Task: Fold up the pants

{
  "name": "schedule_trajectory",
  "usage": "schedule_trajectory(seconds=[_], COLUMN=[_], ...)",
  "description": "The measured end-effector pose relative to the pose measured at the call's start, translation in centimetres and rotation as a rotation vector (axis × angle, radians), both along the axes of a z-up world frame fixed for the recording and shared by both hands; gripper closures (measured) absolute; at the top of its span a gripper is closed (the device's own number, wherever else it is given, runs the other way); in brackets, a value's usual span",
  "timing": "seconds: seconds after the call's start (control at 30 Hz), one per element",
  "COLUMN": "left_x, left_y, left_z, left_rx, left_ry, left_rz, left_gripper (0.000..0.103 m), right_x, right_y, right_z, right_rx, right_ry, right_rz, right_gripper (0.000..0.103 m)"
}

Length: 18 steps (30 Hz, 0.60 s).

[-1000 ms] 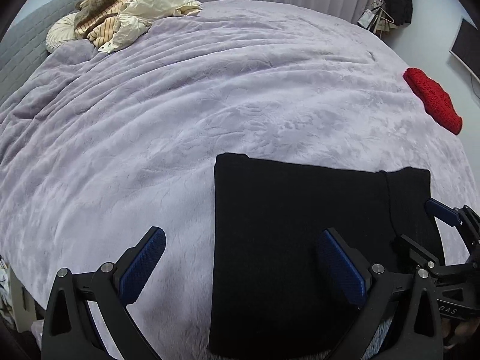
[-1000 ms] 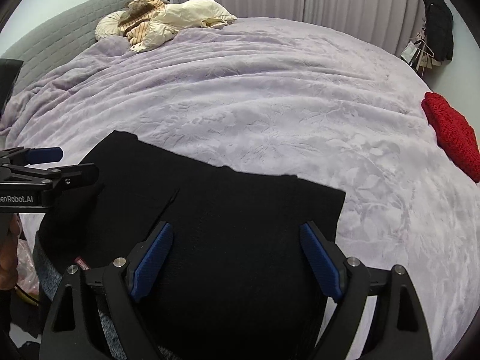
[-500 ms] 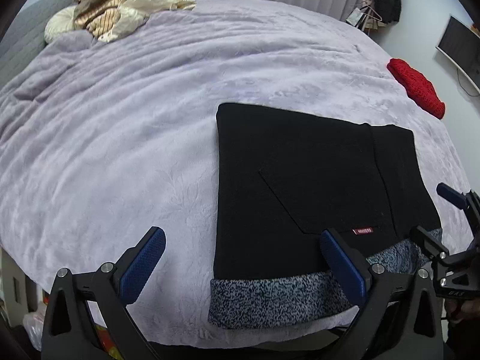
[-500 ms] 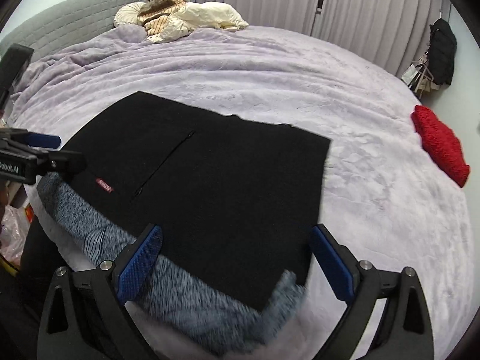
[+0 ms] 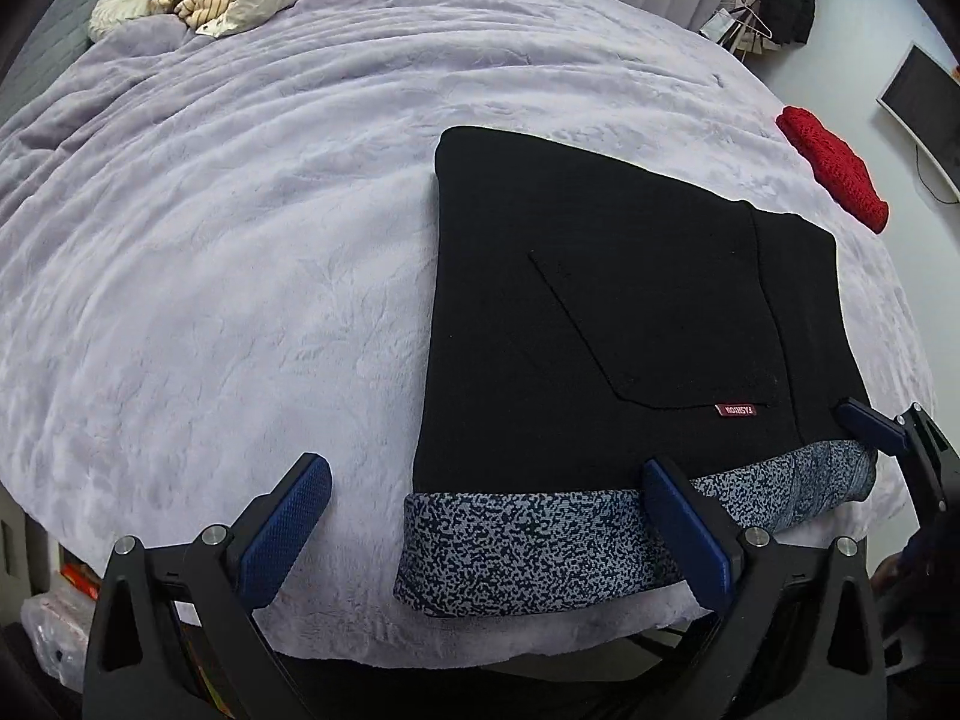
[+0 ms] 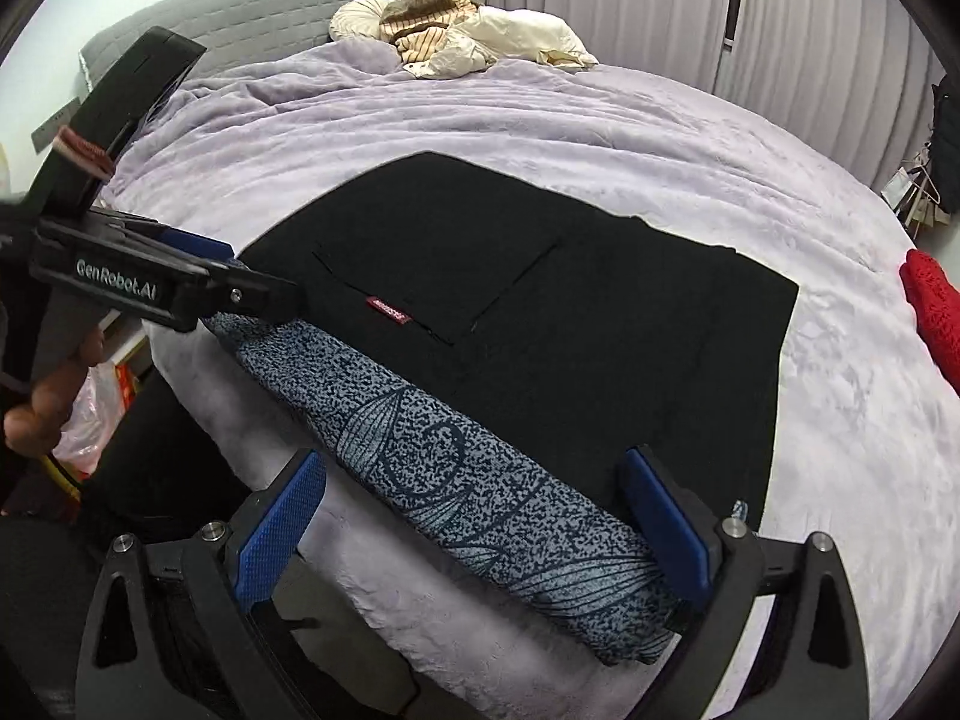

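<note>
- L gripper [image 5: 486, 531]: bottom of left-wrist frame, jaws spread wide, blue pads apart, nothing pinched btwn them.
- Same gripper seen side-on at mid-left of right-wrist frame, w/ bare fingers [image 6: 42, 402] of the person's hand wrapped round its grip at the left edge.
- R gripper [image 6: 474, 531]: bottom of right-wrist frame, jaws wide, pads pressing nothing; its tips also show at right edge of left-wrist frame.

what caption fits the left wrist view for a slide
Open left gripper over folded black pants on a lilac blanket.
</note>
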State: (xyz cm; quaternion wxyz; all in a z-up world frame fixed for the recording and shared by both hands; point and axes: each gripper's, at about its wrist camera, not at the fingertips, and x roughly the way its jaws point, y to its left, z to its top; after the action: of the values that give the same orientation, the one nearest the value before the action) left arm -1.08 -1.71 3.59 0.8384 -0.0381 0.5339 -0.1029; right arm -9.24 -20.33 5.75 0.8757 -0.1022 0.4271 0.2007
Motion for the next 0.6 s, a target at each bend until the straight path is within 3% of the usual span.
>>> schedule_trajectory(seconds=[0.1,0.23,0.3,0.4,0.43,0.53,0.6], left_x=[-0.5,-0.9,0.1,0.4,0.3,-0.3,-0.2], left_y=[-0.4,-0.7,-0.5,1.1,1.6,3.0,3.8], left_z=[1.2,3.3,1.8,0.5,0.7,2.0,2.5], left_rx=[0.042,0.101,0.142,0.015,-0.01,-0.047,-0.027], left_ry=[-0.027,-0.134,-0.072,-0.004,-0.001,-0.04,-0.053], left_rz=[0.002,0.014,0.042,0.067,0.063,0.079,0.098], left_gripper=[0.0,0.0,0.0,0.0,0.0,0.0,0.0], right_x=[-0.2,-0.1,0.6,2.2,2.1,1.8,1.9], right_y=[0.1,-0.5,-0.5,-0.1,0.2,0.9,0.5], right_z=[0.7,2.3,2.1,0.1,-0.1,0.2,0.7], right_rx=[0.01,0.066,0.046,-0.025,-0.05,-0.093,-0.052], right_ry=[0.005,-0.007,-0.016,0.05,0.035,0.016,0.018], right_rz=[-0.002,-0.012,-0.041,-0.079,-0.072,-0.052,-0.06], right_gripper=[0.004,0.004,0.004,0.004,0.004,0.003,0.003])
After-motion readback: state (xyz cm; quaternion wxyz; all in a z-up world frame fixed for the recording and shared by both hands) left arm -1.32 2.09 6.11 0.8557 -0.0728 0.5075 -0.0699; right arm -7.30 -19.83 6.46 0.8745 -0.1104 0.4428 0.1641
